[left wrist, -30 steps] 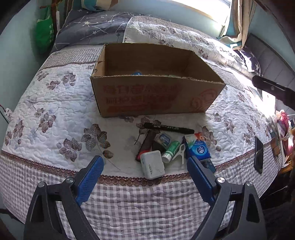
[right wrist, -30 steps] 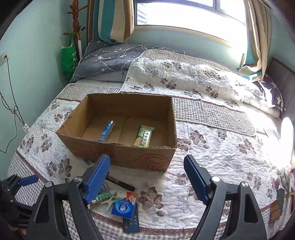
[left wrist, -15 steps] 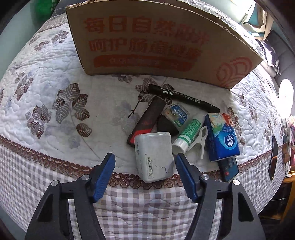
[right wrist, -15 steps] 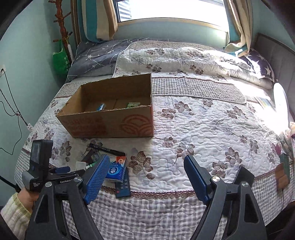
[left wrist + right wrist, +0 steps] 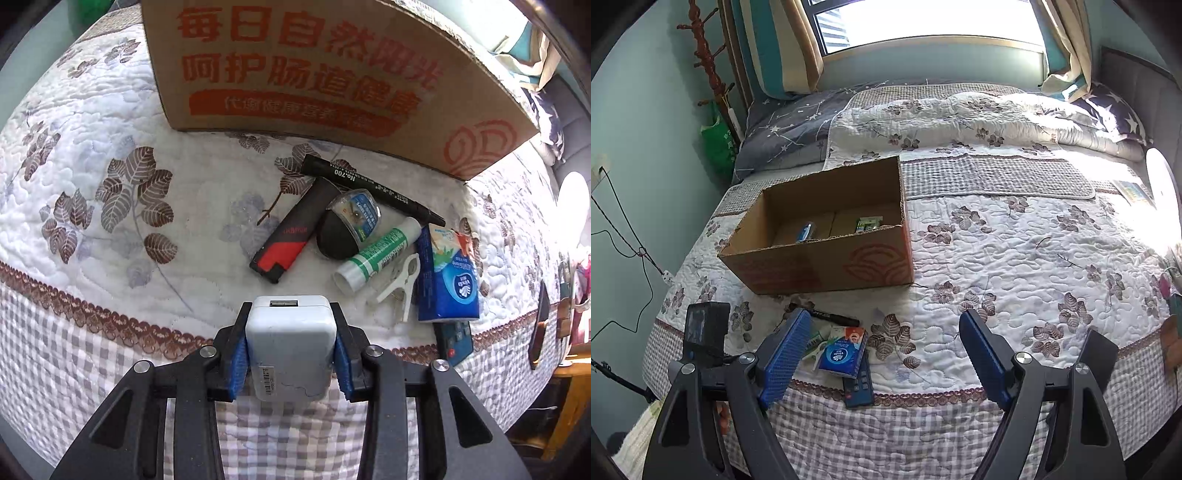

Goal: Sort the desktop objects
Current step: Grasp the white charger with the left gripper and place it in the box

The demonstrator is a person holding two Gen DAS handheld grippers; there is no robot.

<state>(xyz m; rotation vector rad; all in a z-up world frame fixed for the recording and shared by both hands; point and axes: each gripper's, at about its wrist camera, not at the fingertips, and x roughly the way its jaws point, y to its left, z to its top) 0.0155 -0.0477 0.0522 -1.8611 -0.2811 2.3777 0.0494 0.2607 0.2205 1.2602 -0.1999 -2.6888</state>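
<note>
The left tongs (image 5: 291, 354) are clamped on a white charger (image 5: 290, 347), a smooth rounded plastic block with a port on its far end, held at the checked edge of the bed (image 5: 92, 206). Just beyond it, at 12 to 2 o'clock, lies a tight clutter: a black-and-red lighter (image 5: 291, 236), a small round clear case (image 5: 354, 214), a green-and-white tube (image 5: 376, 254), a white clothes peg (image 5: 399, 284), a blue tissue pack (image 5: 448, 277) and a long black marker (image 5: 369, 188). The printed cardboard box (image 5: 314, 74) stands behind them at 12 o'clock.

The right tongs (image 5: 882, 362) stand wide apart with nothing between them, over the quilted, leaf-patterned cover. Only this view looks into the box (image 5: 827, 236), where a blue tube (image 5: 805, 232) and a green packet (image 5: 868, 223) lie, and shows a dark remote (image 5: 858, 387) under the tissue pack (image 5: 844, 354).
</note>
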